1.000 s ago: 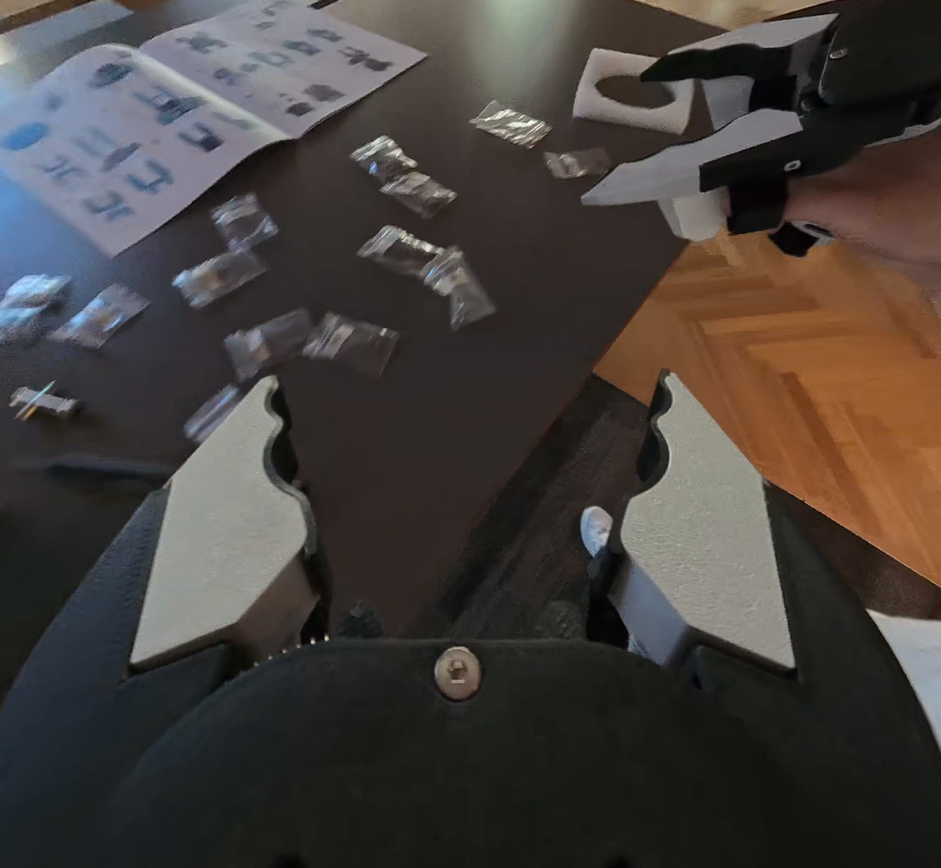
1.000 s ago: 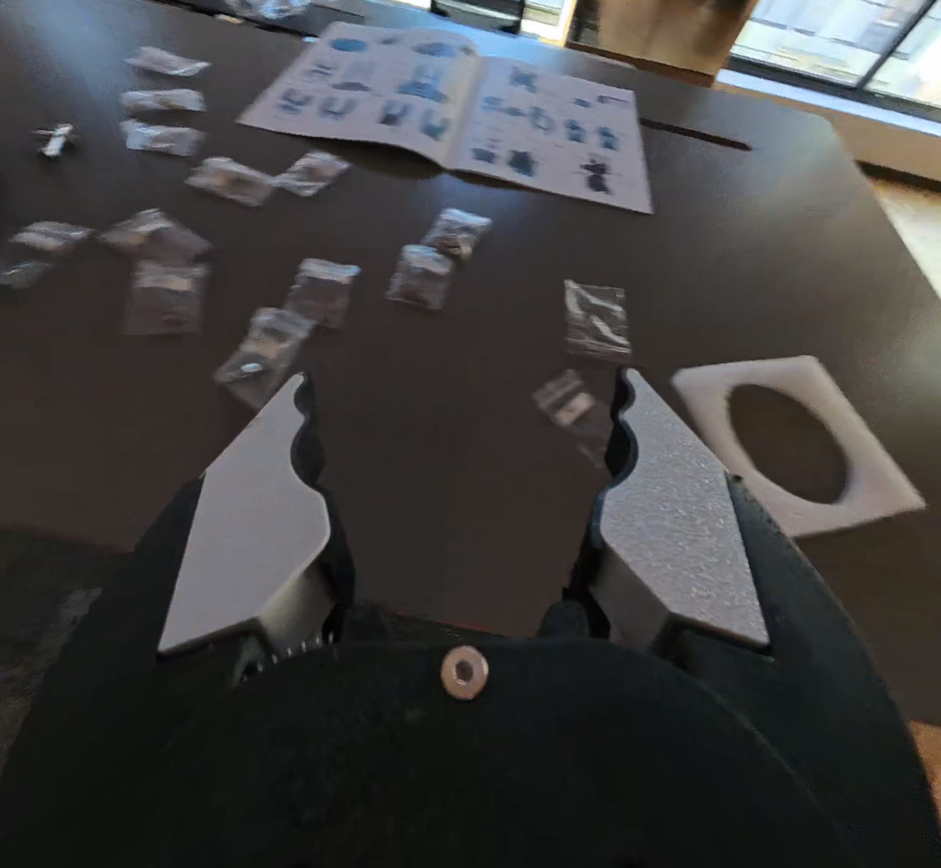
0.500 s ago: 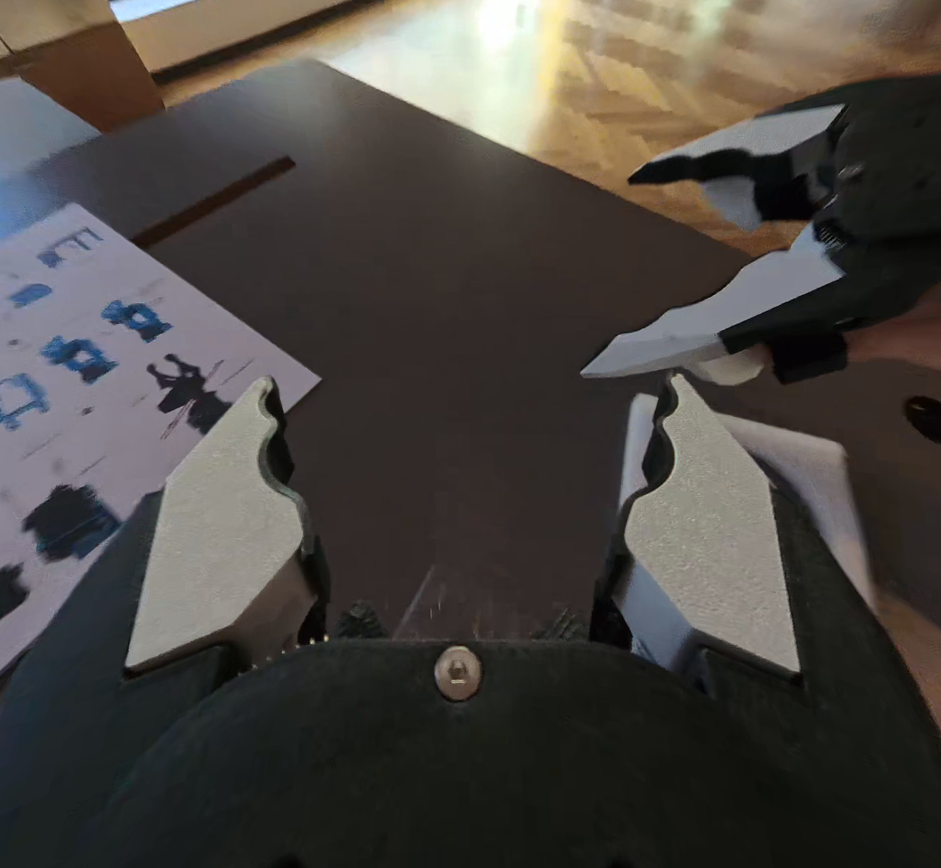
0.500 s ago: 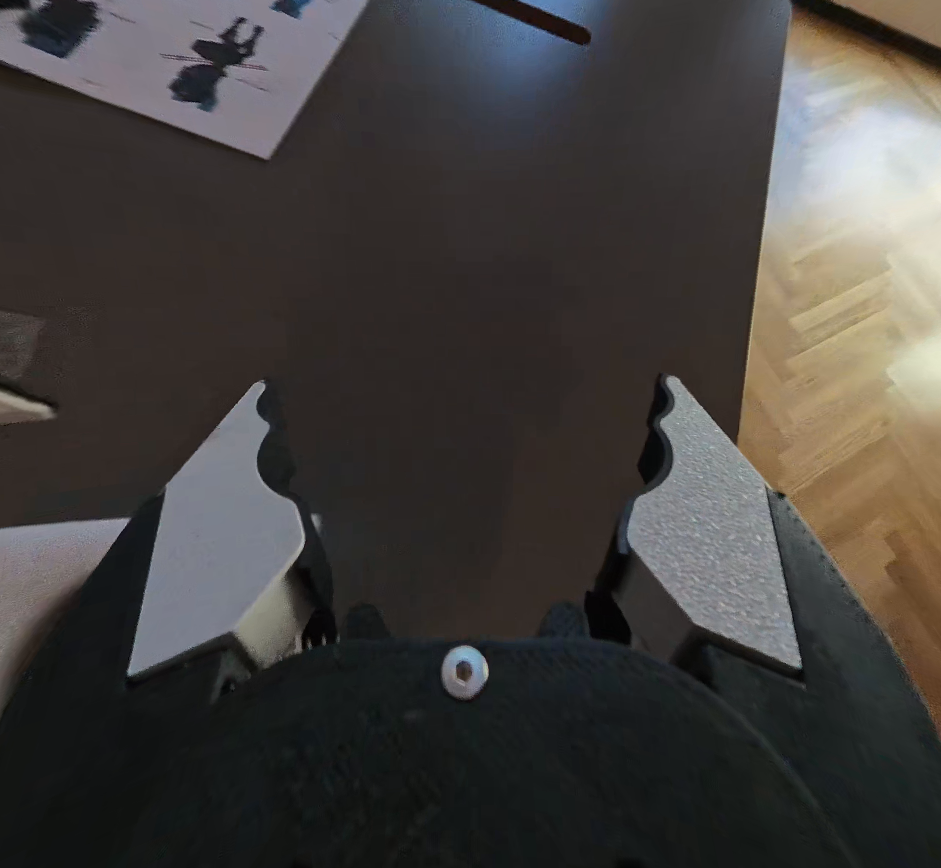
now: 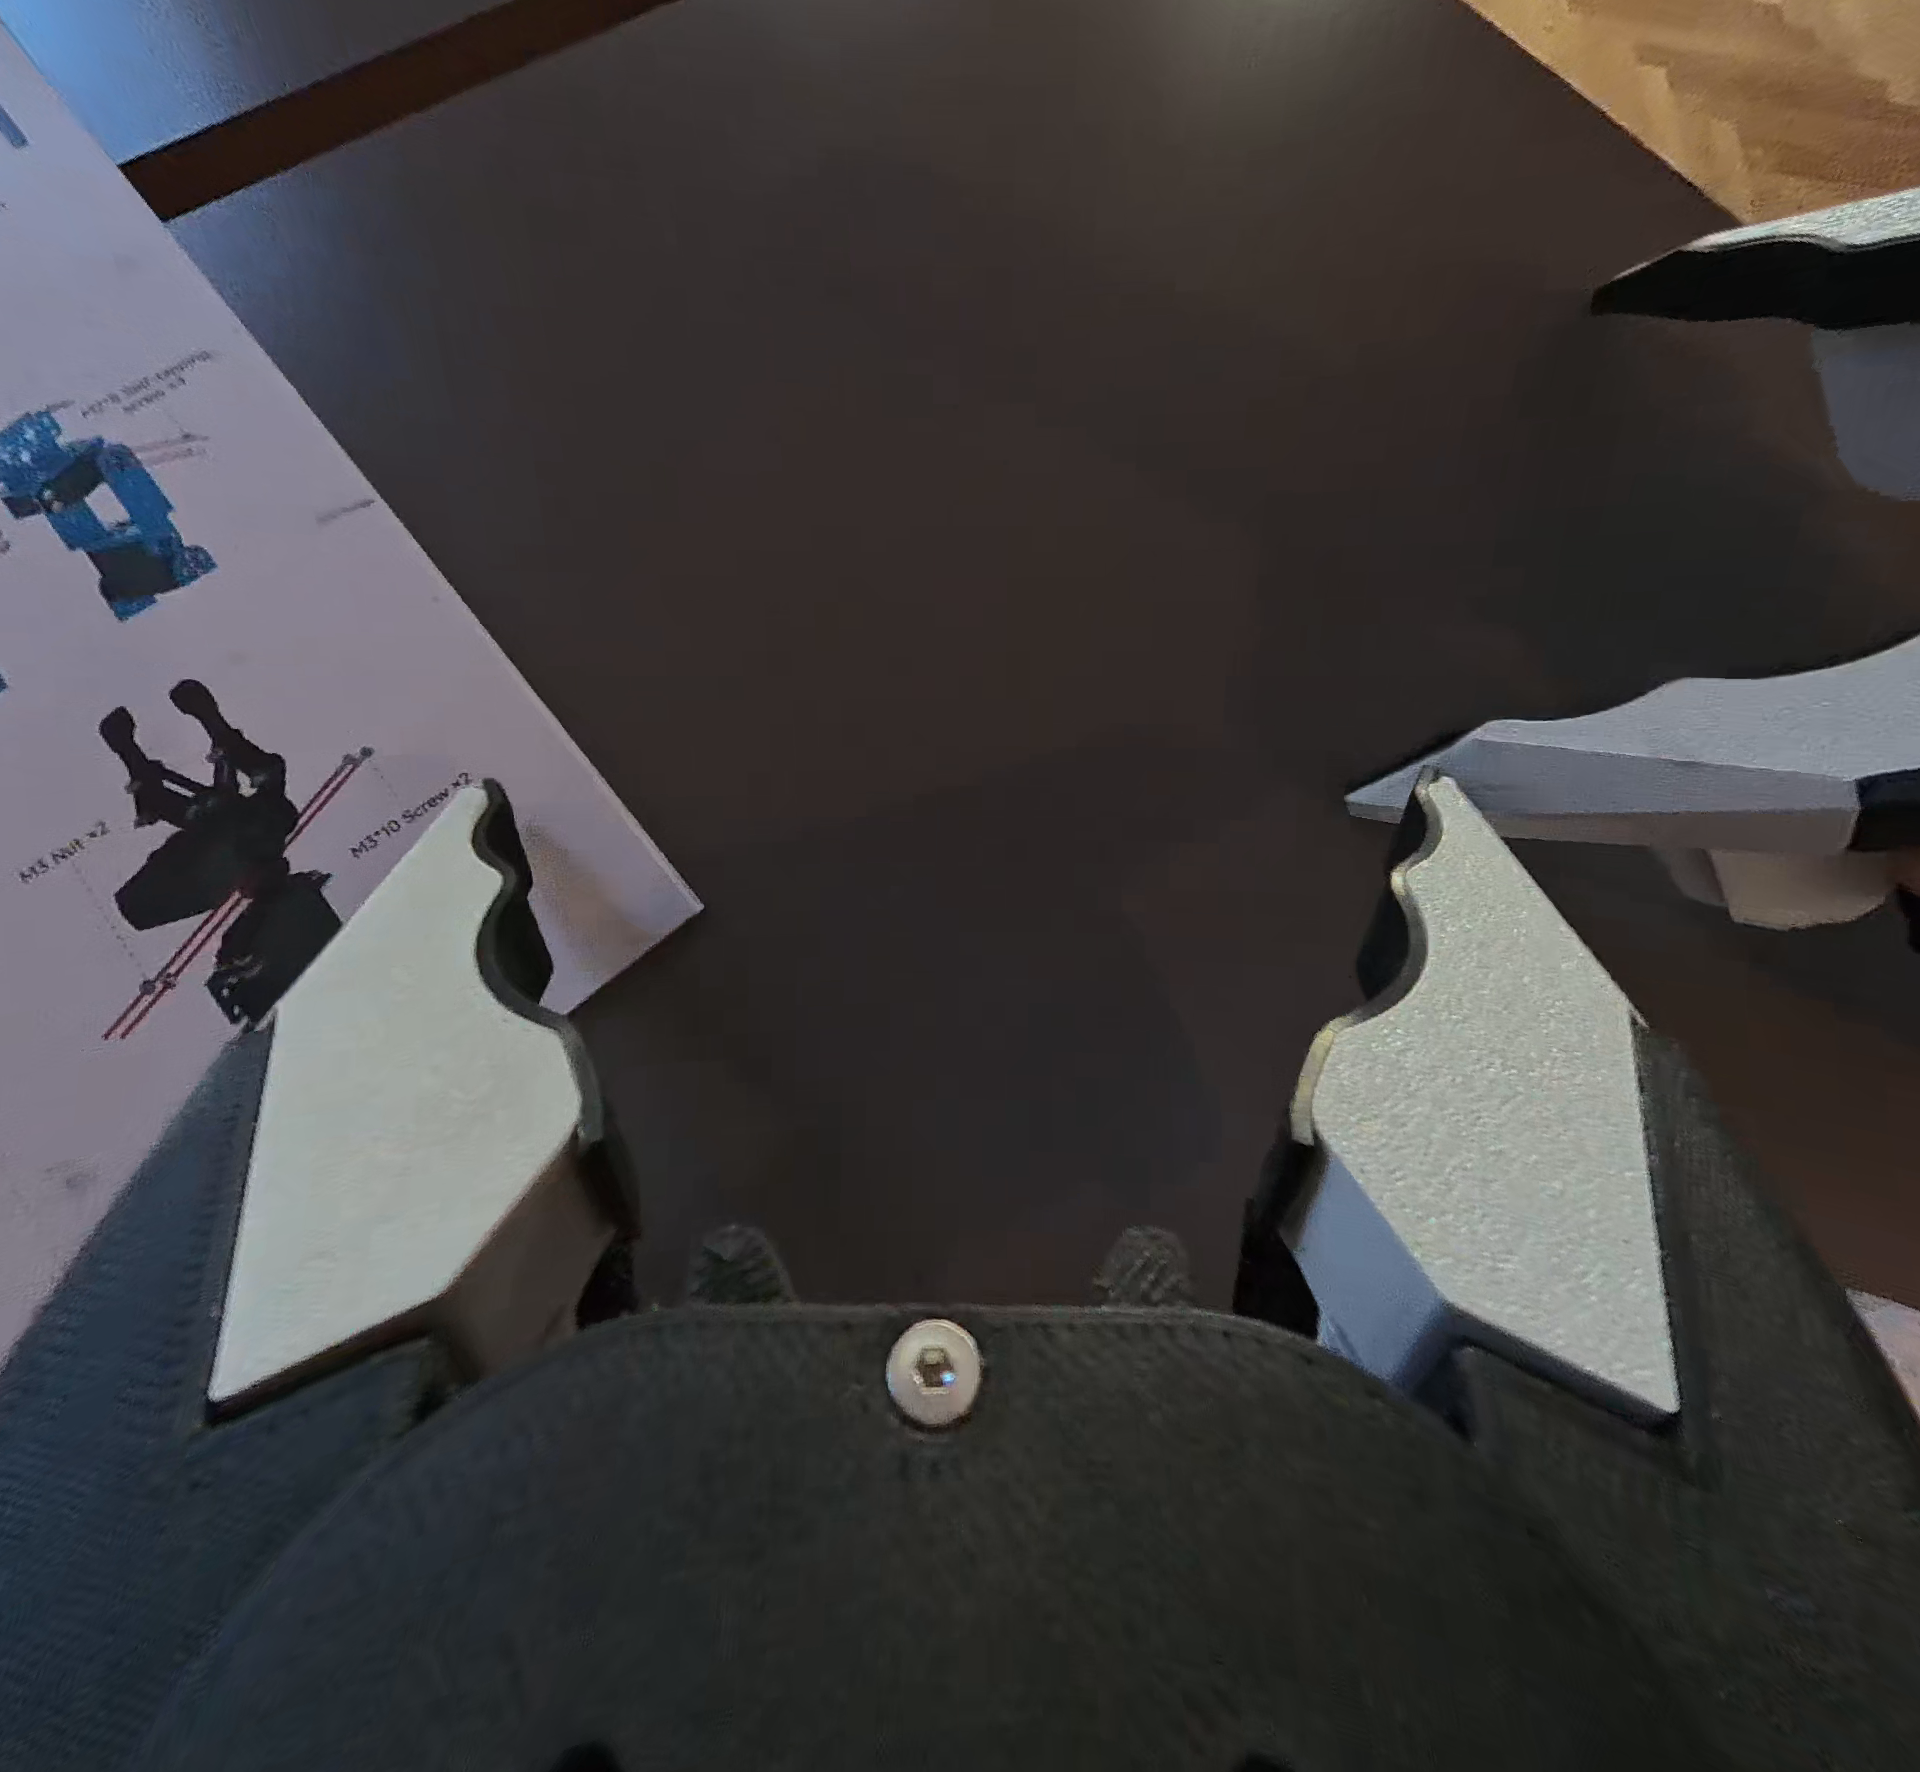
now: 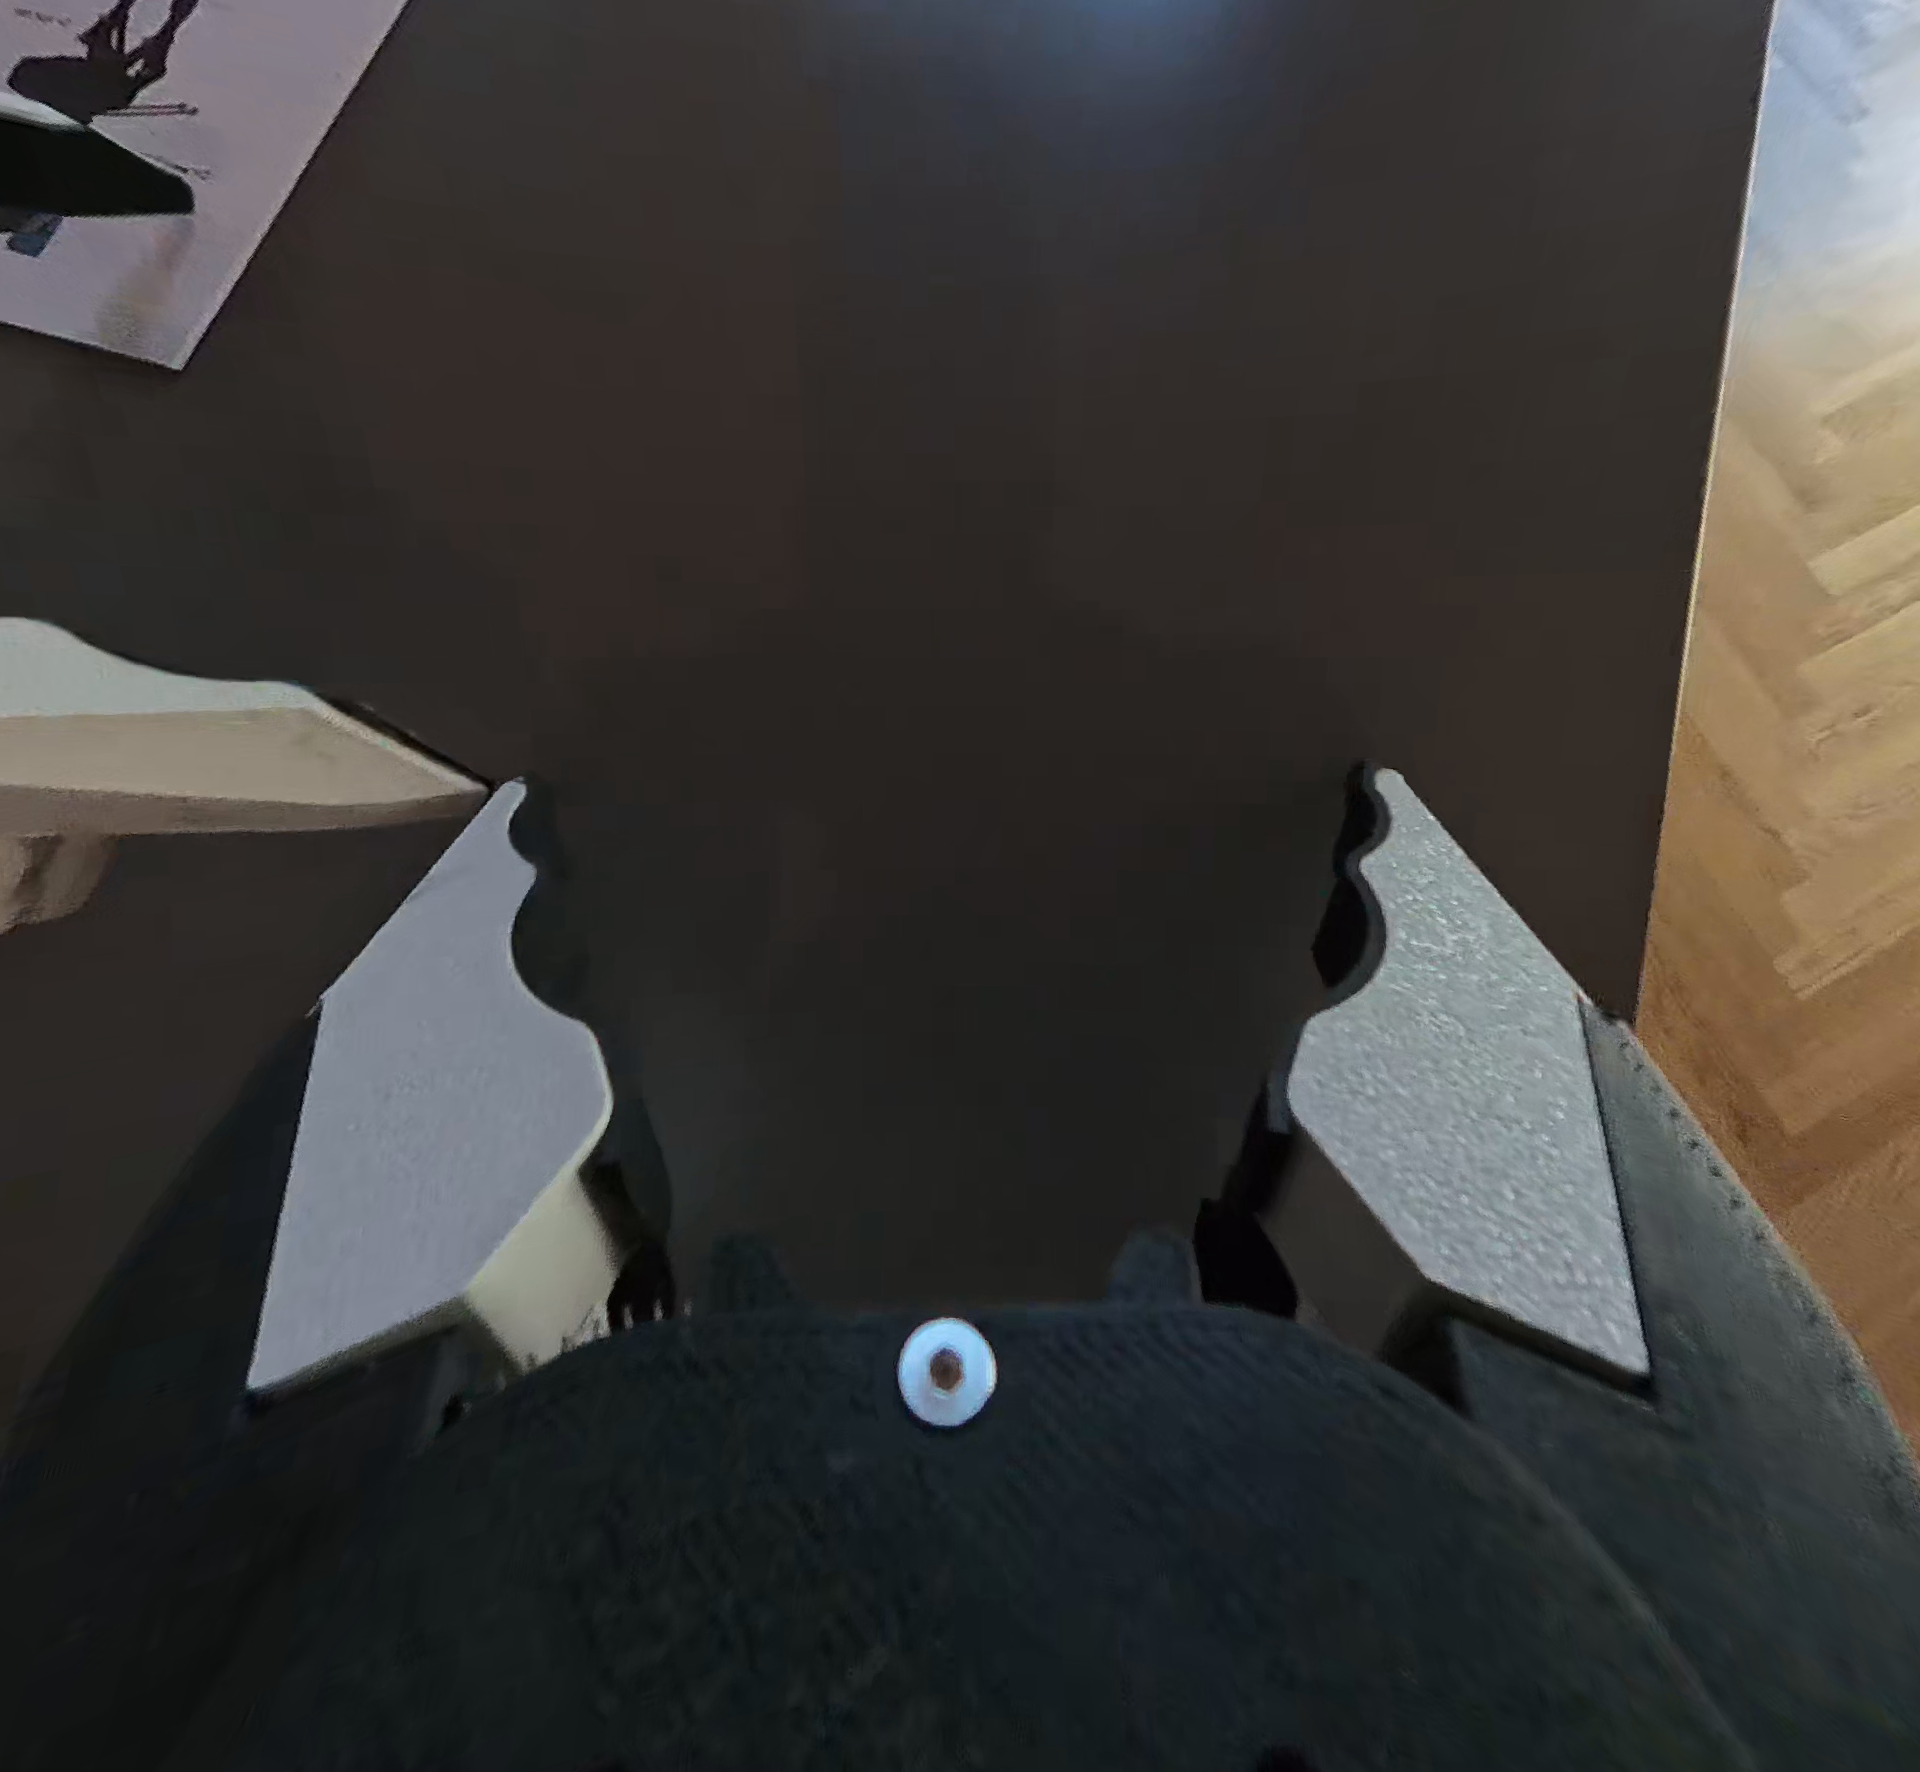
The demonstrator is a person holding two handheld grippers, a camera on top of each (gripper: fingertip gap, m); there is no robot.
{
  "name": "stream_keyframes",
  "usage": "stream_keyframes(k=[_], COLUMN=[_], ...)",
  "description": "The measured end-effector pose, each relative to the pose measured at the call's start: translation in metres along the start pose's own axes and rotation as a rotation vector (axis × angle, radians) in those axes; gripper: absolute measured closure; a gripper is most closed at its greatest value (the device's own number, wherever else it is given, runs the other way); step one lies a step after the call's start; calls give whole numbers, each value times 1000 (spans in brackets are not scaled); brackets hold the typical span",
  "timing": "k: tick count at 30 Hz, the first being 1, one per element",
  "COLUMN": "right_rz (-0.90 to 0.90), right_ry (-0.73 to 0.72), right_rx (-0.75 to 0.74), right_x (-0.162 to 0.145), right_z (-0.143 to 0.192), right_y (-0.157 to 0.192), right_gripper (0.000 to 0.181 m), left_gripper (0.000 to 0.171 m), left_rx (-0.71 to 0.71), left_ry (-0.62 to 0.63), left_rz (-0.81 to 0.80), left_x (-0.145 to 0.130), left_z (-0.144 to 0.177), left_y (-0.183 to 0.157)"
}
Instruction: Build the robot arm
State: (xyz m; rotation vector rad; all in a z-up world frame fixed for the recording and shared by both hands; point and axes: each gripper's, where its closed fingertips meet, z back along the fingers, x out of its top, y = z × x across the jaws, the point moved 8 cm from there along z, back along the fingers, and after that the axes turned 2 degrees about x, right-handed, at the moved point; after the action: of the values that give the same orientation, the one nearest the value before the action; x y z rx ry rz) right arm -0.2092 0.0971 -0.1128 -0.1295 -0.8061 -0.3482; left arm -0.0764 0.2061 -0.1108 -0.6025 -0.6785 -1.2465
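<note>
Left gripper point(image 5: 961, 792) jaws spread wide, nothing between them, only bare dark table point(image 5: 987, 434) under the gap. Its left finger sits over the near right corner of the instruction booklet point(image 5: 218, 600); contact can't be judged. Booklet lies flat, open page with blue and black part drawings, its right edge running diagonally from far left to near centre. Right gripper point(image 6: 940, 782) jaws also wide apart, holding nothing, over bare tabletop.

The two grippers are close side by side: the right gripper's fingers point(image 5: 1704, 766) enter the left wrist view from the right, lower tip just beside the left gripper's right finger. In the right wrist view a pale left-gripper finger point(image 6: 229, 766) comes in from the left, its tip just beside the right gripper's left finger.

Table's right edge runs near the right gripper's right finger; past it, herringbone wood floor point(image 6: 1829, 496). Narrow slot point(image 5: 426, 70) cut in the tabletop at the far side, beyond the booklet. Broad bare surface ahead of both grippers between booklet edge and table edge.
</note>
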Motion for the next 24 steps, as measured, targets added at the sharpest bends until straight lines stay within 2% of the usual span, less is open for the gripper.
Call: stream_keyframes(k=[5,9,24], right_rz=[-23,-9,-2], right_ry=[10,7,12], right_rx=[-14,11,7], right_x=[-1,-2,-1], right_z=[0,1,1], right_y=[-2,1,5], right_gripper=[31,29,30], left_gripper=[15,15,13], left_rx=[35,122,168], left_ry=[14,62,65], left_rz=[14,-4,39], left_x=[2,-2,-4], left_z=[-4,-7,-4], left_y=[0,-1,-2])
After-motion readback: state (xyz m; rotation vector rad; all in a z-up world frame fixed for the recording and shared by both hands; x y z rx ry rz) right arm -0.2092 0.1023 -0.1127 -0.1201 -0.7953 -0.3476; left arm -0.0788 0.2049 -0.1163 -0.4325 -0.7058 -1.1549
